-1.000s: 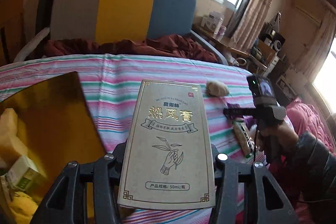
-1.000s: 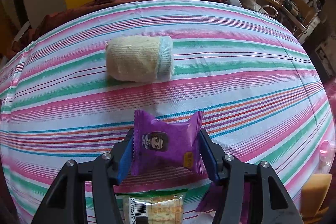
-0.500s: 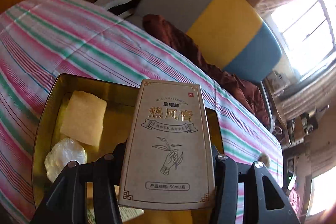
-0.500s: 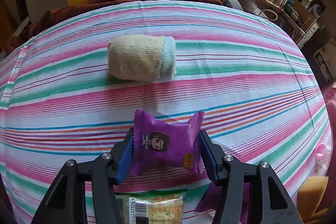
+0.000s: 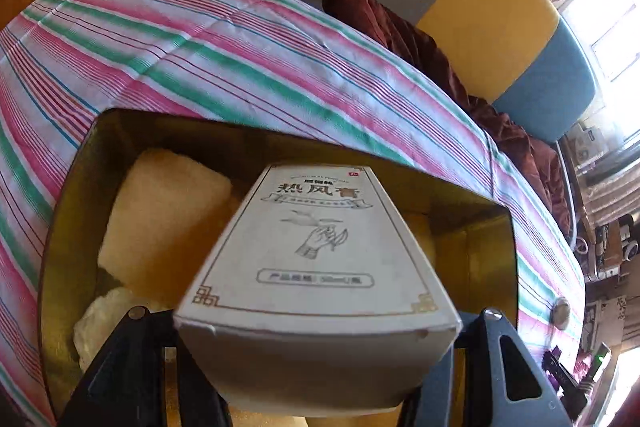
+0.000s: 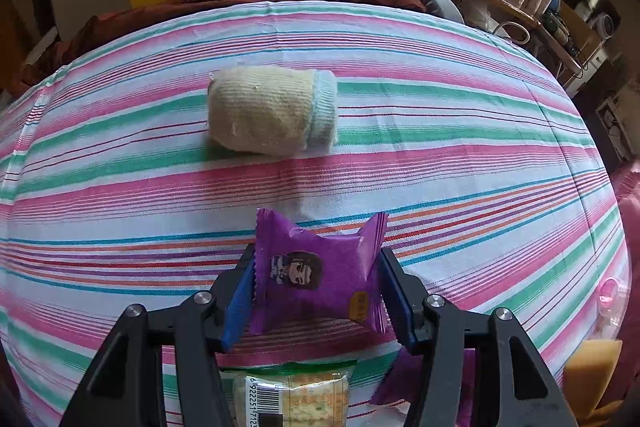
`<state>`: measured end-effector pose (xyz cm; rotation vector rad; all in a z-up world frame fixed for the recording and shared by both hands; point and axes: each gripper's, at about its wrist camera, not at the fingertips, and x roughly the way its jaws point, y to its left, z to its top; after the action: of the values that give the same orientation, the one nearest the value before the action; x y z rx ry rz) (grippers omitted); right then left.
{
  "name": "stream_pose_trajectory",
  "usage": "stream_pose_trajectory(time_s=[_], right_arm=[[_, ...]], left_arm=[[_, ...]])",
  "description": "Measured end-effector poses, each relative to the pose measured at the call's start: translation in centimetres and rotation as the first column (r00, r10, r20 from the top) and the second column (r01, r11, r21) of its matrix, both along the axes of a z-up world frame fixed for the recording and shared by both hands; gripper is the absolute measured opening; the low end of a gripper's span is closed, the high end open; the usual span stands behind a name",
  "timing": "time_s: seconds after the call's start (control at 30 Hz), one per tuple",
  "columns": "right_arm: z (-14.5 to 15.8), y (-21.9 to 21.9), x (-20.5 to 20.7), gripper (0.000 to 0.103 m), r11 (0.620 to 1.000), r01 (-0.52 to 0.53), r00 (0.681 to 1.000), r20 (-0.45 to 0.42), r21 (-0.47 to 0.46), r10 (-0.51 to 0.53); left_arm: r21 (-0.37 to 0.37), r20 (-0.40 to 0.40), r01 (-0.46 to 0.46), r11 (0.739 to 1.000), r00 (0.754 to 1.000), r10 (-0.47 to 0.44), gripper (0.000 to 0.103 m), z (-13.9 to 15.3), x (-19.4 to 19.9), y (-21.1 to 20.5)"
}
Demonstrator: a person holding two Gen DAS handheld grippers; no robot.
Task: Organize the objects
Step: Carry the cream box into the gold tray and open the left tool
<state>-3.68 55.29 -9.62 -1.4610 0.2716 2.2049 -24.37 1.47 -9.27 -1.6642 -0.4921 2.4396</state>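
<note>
The left gripper (image 5: 316, 355), wide around the grey cardboard box (image 5: 316, 267), hangs over the golden metal tin (image 5: 472, 259) where it may jam on the yellow sponge (image 5: 160, 223), while the right gripper (image 6: 318, 291) pinches a purple snack packet (image 6: 320, 279) above the striped cloth (image 6: 440, 163).

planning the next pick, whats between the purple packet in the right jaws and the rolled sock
Right wrist view: only bare striped cloth lies between the purple packet and the rolled sock.
</note>
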Motion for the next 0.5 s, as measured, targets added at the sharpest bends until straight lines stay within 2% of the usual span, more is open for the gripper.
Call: stream_pose_trajectory(time_s=[0.13, 0.2, 0.37, 0.43, 0.5], right_arm=[[0.1, -0.1, 0.0, 0.059, 1.0, 0.0, 1.0, 0.001, 0.0, 0.0], [0.1, -0.5, 0.1, 0.059, 1.0, 0.002, 1.0, 0.002, 0.0, -0.002], [0.1, -0.3, 0.1, 0.059, 1.0, 0.002, 1.0, 0.002, -0.001, -0.002], [0.1, -0.3, 0.1, 0.058, 1.0, 0.002, 1.0, 0.002, -0.003, -0.002], [0.1, -0.3, 0.1, 0.058, 1.0, 0.002, 1.0, 0.003, -0.005, -0.002]], left_arm=[[-0.008, -0.039, 0.033, 0.999, 0.999, -0.033, 0.055, 2.2, 1.3, -0.2], [0.005, -0.054, 0.046, 0.999, 0.998, -0.046, 0.061, 2.9, 2.3, -0.5], [0.034, -0.076, 0.033, 0.999, 0.997, -0.031, 0.062, 4.1, 4.0, -1.2], [0.014, -0.091, 0.013, 1.0, 0.996, -0.012, 0.061, 4.4, 4.9, -1.5], [-0.044, -0.118, 0.008, 0.999, 0.993, -0.013, 0.061, 4.5, 5.6, -1.4]])
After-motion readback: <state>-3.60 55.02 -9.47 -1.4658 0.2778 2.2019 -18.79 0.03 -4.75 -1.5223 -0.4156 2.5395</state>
